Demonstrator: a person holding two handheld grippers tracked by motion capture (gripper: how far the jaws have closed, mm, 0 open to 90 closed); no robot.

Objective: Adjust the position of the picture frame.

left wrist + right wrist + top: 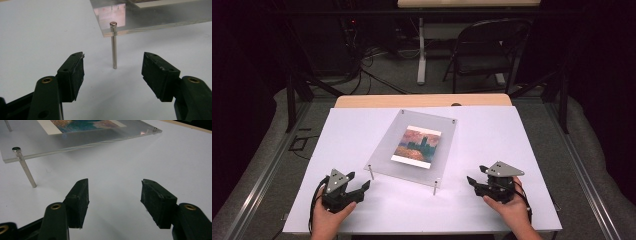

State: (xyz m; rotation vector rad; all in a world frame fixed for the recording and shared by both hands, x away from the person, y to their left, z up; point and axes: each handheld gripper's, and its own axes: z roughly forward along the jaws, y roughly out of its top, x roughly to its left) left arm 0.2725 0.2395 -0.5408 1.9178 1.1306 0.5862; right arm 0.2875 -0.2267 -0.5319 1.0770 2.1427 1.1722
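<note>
A clear acrylic frame stands tilted on thin metal pins in the middle of the white table top, with a colourful painting print inside it. My left gripper rests near the table's front left, open and empty, and points at the frame's near-left pin. At the front right my right gripper is also open with nothing between its jaws. Ahead of it to the left stands the frame's near-right pin under the acrylic frame's edge.
The white table top has bare room on both sides of the frame. Beyond its wooden far edge are a folding chair, a table leg and cables on the floor.
</note>
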